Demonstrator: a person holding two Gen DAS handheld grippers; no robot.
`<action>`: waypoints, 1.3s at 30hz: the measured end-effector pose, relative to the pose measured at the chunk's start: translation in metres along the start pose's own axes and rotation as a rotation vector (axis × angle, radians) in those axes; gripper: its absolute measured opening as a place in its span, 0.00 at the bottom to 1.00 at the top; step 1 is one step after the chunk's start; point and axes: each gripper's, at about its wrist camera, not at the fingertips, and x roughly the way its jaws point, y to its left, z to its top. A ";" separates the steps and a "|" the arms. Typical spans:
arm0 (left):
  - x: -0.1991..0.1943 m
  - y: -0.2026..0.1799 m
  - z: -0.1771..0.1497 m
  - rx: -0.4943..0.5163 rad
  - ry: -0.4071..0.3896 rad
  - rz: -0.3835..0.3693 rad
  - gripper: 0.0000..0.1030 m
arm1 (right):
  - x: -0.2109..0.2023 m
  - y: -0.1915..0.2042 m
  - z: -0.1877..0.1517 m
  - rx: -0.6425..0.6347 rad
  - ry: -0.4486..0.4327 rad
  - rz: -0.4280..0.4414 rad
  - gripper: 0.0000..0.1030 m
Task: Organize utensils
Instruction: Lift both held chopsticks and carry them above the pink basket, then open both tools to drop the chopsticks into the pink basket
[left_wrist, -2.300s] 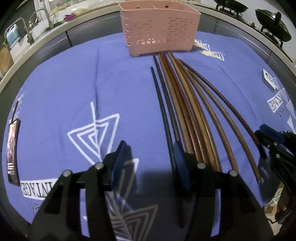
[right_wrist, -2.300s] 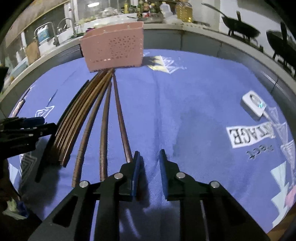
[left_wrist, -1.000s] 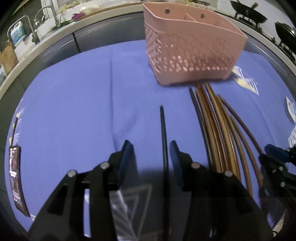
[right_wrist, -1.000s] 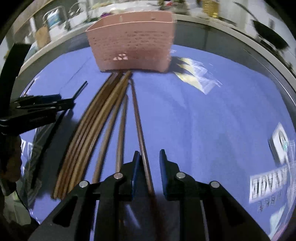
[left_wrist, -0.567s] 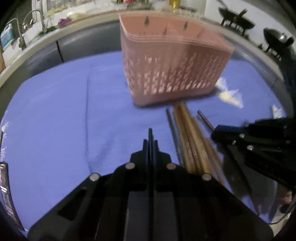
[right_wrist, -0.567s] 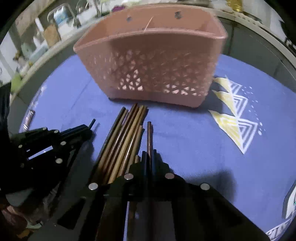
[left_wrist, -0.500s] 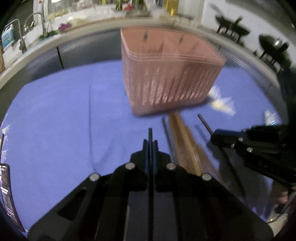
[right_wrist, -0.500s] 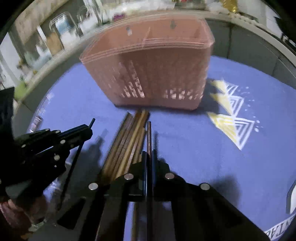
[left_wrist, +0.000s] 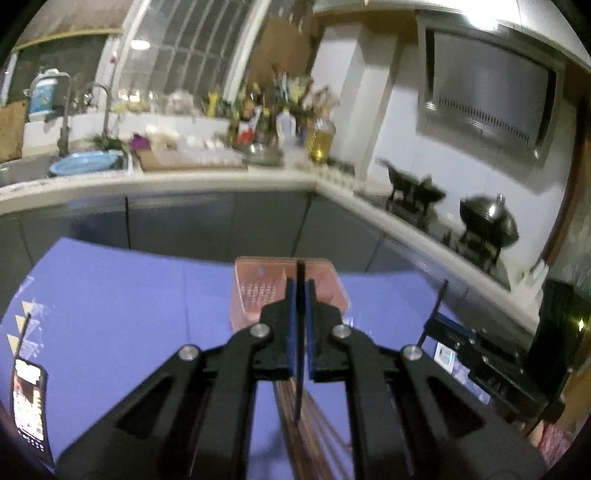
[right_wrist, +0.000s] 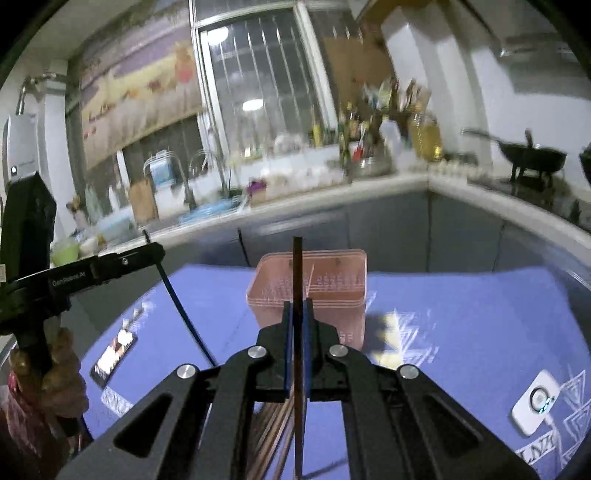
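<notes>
Our left hand-held gripper (left_wrist: 300, 291) is clamped on a thin black chopstick (left_wrist: 300, 354), which stands nearly upright between the blue pads, its tip above them and its lower end hanging below. Our right hand-held gripper (right_wrist: 297, 310) is closed in the same way on a slender dark brown wooden chopstick (right_wrist: 297, 273), also near vertical. Both grippers are raised above the worktop (left_wrist: 129, 295), which carries a purple patterned cloth. Directly ahead of each gripper stands the pink perforated plastic utensil basket (left_wrist: 258, 291), upright on the cloth. The remaining brown wooden chopsticks (left_wrist: 291, 424) lie bundled on the cloth below the grippers. A smartphone (left_wrist: 29, 402) lies at the left edge of the cloth, and a small white square device (right_wrist: 537, 402) lies at the right.
</notes>
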 end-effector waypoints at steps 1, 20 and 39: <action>-0.004 -0.002 0.008 -0.003 -0.025 0.004 0.03 | -0.001 0.002 0.008 -0.003 -0.024 -0.003 0.05; 0.081 -0.013 0.083 0.134 -0.104 0.165 0.04 | 0.120 0.016 0.099 -0.022 -0.111 -0.097 0.05; 0.067 0.016 0.050 0.038 0.019 0.209 0.46 | 0.094 -0.002 0.069 0.176 0.006 -0.023 0.66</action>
